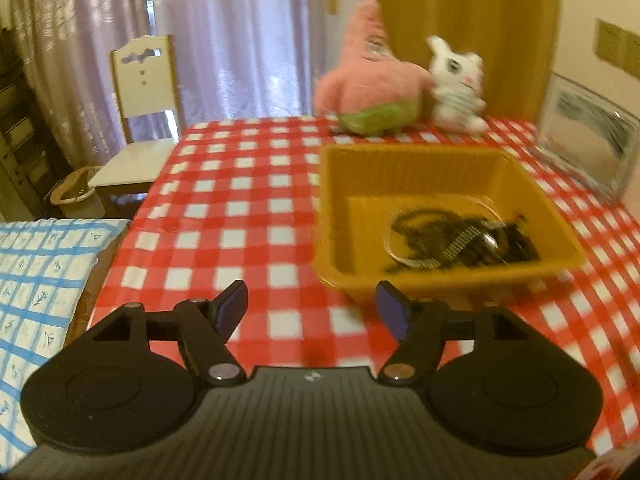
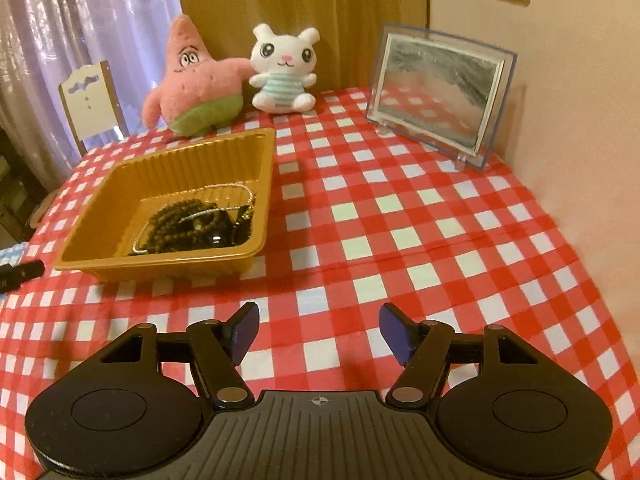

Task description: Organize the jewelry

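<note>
While both grippers hang over the checked cloth (image 2: pixel 400 216), their fingers are spread and grasp nothing. The left gripper (image 1: pixel 312 308) has the yellow tray (image 1: pixel 400 184) just ahead at one o'clock. From the right gripper (image 2: pixel 318 330) the tray (image 2: pixel 192 160) lies at eleven o'clock. The jewelry (image 2: pixel 196 220) sits heaped in the tray's near right corner: dark bead strands tangled with a silver chain. At the table's far edge, twelve o'clock from the tray, stand a pink plush (image 2: pixel 192 80) and a white plush (image 2: pixel 284 68), touching. A glass frame (image 2: pixel 436 88) stands upright at one o'clock from the right gripper.
</note>
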The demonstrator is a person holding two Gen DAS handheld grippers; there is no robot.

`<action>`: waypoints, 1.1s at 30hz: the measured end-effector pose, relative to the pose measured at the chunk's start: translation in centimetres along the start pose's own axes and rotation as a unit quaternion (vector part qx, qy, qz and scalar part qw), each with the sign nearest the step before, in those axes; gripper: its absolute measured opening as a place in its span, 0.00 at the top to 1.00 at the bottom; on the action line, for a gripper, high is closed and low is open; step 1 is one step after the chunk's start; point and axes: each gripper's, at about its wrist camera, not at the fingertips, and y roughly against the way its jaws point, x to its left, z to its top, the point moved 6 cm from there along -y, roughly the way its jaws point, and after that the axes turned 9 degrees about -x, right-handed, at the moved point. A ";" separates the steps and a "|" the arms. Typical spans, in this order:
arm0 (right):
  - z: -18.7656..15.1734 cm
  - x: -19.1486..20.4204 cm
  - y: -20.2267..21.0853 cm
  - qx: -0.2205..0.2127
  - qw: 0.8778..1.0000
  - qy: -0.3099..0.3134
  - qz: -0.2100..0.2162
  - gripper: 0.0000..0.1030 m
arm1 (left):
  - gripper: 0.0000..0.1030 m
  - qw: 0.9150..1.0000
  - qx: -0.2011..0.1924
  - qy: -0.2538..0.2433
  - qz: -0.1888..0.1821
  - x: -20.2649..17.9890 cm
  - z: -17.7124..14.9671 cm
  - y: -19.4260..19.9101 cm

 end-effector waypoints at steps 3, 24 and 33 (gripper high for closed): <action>0.0 0.2 0.9 0.013 1.000 -0.003 0.024 0.35 | 0.32 0.999 0.029 -0.002 -0.024 -2.8 -0.8 1.8; -1.7 -3.6 10.3 0.066 0.992 -0.003 0.112 0.35 | 0.32 0.994 0.060 -0.006 -0.092 -16.1 -2.1 14.0; -2.7 -5.3 11.8 0.069 0.992 -0.014 0.106 0.35 | 0.32 0.993 0.060 -0.017 -0.101 -18.2 -2.5 15.6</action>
